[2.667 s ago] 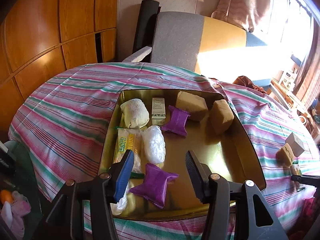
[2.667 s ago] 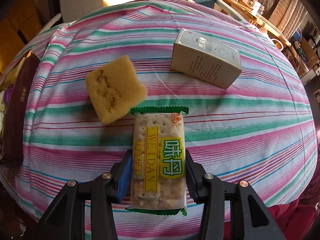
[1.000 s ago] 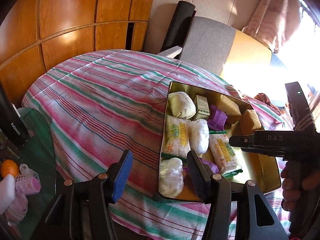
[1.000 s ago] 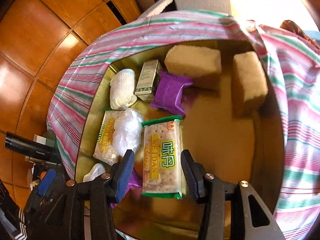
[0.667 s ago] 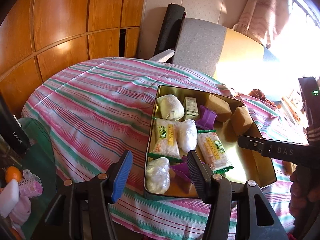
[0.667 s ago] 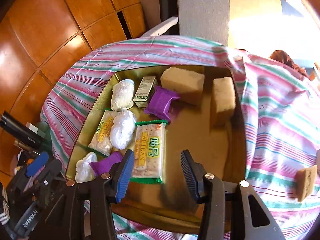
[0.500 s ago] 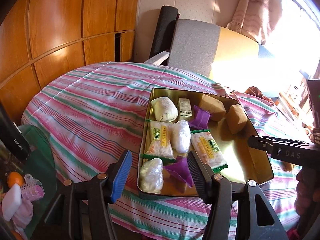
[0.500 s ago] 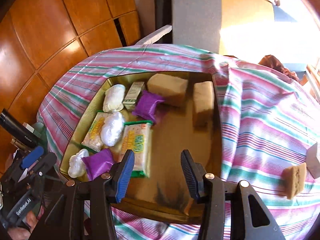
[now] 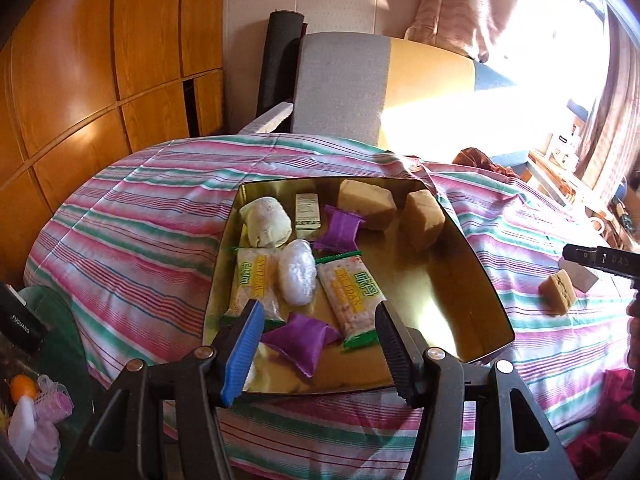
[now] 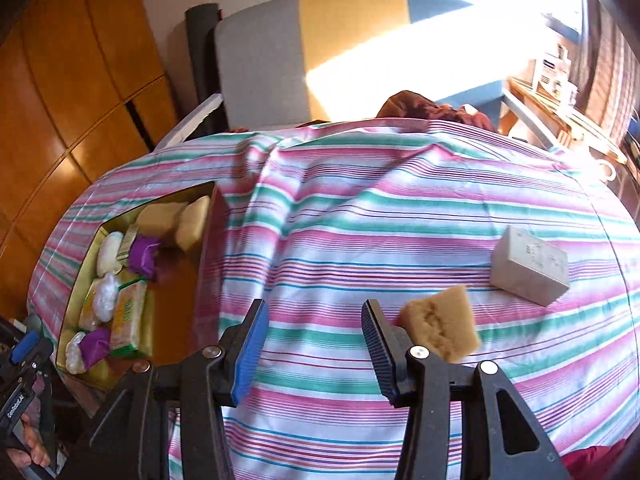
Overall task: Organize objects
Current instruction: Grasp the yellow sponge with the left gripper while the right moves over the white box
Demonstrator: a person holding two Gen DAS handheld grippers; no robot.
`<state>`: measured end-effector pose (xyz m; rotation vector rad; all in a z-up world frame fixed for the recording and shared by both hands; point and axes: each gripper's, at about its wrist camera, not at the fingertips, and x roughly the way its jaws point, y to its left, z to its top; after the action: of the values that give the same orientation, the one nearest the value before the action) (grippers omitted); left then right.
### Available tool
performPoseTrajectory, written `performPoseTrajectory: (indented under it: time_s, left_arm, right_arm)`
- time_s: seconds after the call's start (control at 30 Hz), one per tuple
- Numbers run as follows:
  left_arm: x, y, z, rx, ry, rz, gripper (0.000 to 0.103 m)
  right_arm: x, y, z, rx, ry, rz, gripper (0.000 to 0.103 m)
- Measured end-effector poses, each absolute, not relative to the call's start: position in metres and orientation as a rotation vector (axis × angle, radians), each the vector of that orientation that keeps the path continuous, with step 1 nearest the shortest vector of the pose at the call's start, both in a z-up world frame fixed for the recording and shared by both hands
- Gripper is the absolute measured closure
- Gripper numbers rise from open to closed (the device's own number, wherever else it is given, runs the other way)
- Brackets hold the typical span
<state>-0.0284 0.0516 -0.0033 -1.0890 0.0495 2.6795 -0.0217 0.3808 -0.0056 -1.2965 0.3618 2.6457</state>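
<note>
Both my tongs, left (image 9: 318,344) and right (image 10: 310,346), are open and empty. The cracker pack (image 9: 352,300) lies flat in the tray (image 9: 472,292), long axis running roughly toward me, I think.

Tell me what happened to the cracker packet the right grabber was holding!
The right gripper let go of the cracker packet inside the gold tin, then swung back over the striped cloth toward the sponge piece and grey box, jaws empty. Those two stayed put.
</note>
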Motion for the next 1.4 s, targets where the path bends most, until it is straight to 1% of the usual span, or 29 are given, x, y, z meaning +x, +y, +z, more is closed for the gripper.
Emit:
performPoseTrajectory:
  time_s: [0.27,0.43,0.6,0.77,0.87,0.93,1.03,1.07,1.1,1.27,1.4]
  left_arm:
    - [-0.026,0.099,0.001,-1.053,0.142,2.590,0.042]
    - [-0.026,0.142,0.004,-1.027,0.210,2.493,0.042]
    - [-0.025,0.201,-0.001,-1.058,0.241,2.340,0.042]
    - [-0.024,0.266,-0.015,-1.131,0.244,2.173,0.042]
    - [-0.027,0.303,-0.028,-1.216,0.208,2.070,0.039]
    - [-0.027,0.327,-0.036,-1.245,0.201,2.029,0.034]
    - [-0.031,0.358,-0.044,-1.287,0.147,1.970,0.026]
    - [-0.033,0.367,-0.047,-1.306,0.130,1.952,0.021]
    - [-0.035,0.376,-0.050,-1.326,0.113,1.944,0.019]
    - [-0.054,0.412,-0.063,-1.419,0.039,1.963,0.016]
    - [-0.066,0.435,-0.075,-1.473,0.043,2.011,0.014]
  right_arm:
    - [0.023,0.490,-0.004,-1.098,0.500,2.444,0.054]
    - [0.059,0.547,-0.018,-0.954,0.605,2.295,0.054]
    - [0.082,0.574,-0.033,-0.862,0.757,2.195,0.054]
    - [0.080,0.575,-0.036,-0.877,0.794,2.217,0.054]
    - [0.081,0.576,-0.036,-0.871,0.820,2.223,0.054]
    - [0.084,0.578,-0.037,-0.867,0.867,2.226,0.054]
    - [0.087,0.582,-0.039,-0.860,0.933,2.223,0.054]
    - [0.089,0.583,-0.040,-0.857,0.954,2.223,0.054]
    - [0.090,0.585,-0.040,-0.854,0.975,2.224,0.054]
    - [0.091,0.588,-0.041,-0.845,1.039,2.232,0.054]
    - [0.090,0.587,-0.042,-0.848,1.066,2.250,0.054]
